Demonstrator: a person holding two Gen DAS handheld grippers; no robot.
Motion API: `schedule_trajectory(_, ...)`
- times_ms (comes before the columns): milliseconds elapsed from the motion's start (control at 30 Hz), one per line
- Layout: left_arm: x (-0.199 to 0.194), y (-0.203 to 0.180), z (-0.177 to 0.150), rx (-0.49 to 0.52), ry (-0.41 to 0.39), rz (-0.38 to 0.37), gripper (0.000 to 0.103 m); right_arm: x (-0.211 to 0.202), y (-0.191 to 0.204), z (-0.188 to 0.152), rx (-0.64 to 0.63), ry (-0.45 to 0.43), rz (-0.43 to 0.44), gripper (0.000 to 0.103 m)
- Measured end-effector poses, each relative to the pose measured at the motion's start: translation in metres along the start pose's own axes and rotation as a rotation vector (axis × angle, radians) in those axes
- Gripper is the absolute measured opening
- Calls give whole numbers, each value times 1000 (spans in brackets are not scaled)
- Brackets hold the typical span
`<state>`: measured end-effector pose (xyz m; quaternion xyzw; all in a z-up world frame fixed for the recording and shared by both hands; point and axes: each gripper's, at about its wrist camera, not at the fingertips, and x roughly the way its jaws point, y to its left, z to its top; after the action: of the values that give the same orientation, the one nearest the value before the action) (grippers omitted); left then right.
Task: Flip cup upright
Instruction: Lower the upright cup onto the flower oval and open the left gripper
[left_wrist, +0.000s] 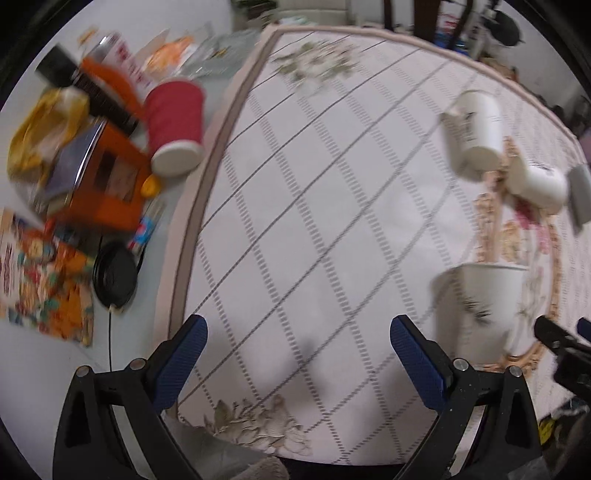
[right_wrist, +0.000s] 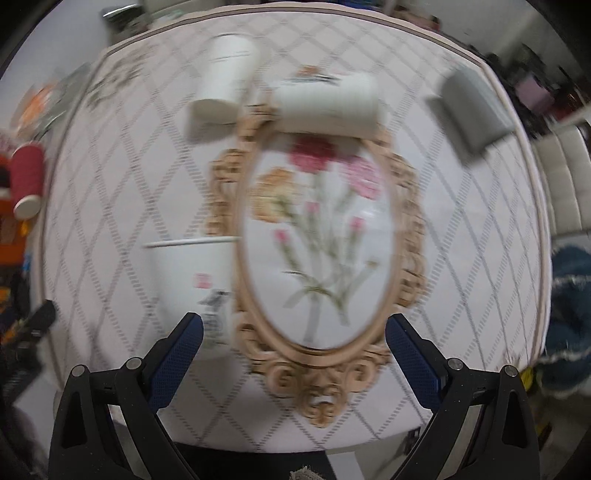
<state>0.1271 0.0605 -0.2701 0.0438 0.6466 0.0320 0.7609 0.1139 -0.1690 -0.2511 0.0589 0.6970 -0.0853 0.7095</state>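
Three white paper cups are on a quilted, flower-printed tablecloth (right_wrist: 461, 229). One cup (right_wrist: 195, 291) stands upright near the front left, also in the left wrist view (left_wrist: 480, 314). A second cup (right_wrist: 225, 85) stands upside down at the back, also in the left wrist view (left_wrist: 476, 129). A third cup (right_wrist: 328, 103) lies on its side beside it, also in the left wrist view (left_wrist: 535, 181). My left gripper (left_wrist: 299, 354) is open and empty over bare cloth, left of the upright cup. My right gripper (right_wrist: 295, 350) is open and empty above the flower oval. Both views are motion-blurred.
A grey box (right_wrist: 472, 110) sits at the back right of the cloth. Left of the cloth lie a red cup upside down (left_wrist: 175, 125), an orange box (left_wrist: 107, 181), a black round object (left_wrist: 114, 273) and colourful papers (left_wrist: 40, 280).
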Motion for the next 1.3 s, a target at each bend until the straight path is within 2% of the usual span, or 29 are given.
schedule_trajectory(133, 19, 11, -11, -30, 5, 19, 103, 5, 27, 9, -52, 18, 43, 100)
schedule_trajectory(233, 30, 16, -12, -40, 14, 18, 103, 14, 39, 16, -86, 31, 42, 97)
schedule_trajectory(400, 39, 20, -10, -49, 28, 16, 103, 34, 54, 25, -110, 104, 70, 83)
schedule_trajectory(533, 44, 20, -7, -54, 49, 24, 103, 44, 60, 28, -113, 147, 96, 65)
schedule_trajectory(833, 42, 11, -1, -35, 62, 10, 103, 43, 52, 29, -79, 134, 136, 63)
schedule_trajectory(967, 39, 3, 3, -28, 75, -1, 103, 29, 28, 28, -33, 55, 171, 63)
schedule_trajectory(1167, 39, -12, 18, -15, 101, -8, 103, -1, 15, 29, -8, -193, 157, 63)
schedule_trajectory(1300, 49, -22, 25, 11, 107, 3, 103, 1, 10, 29, 7, -346, 113, 63)
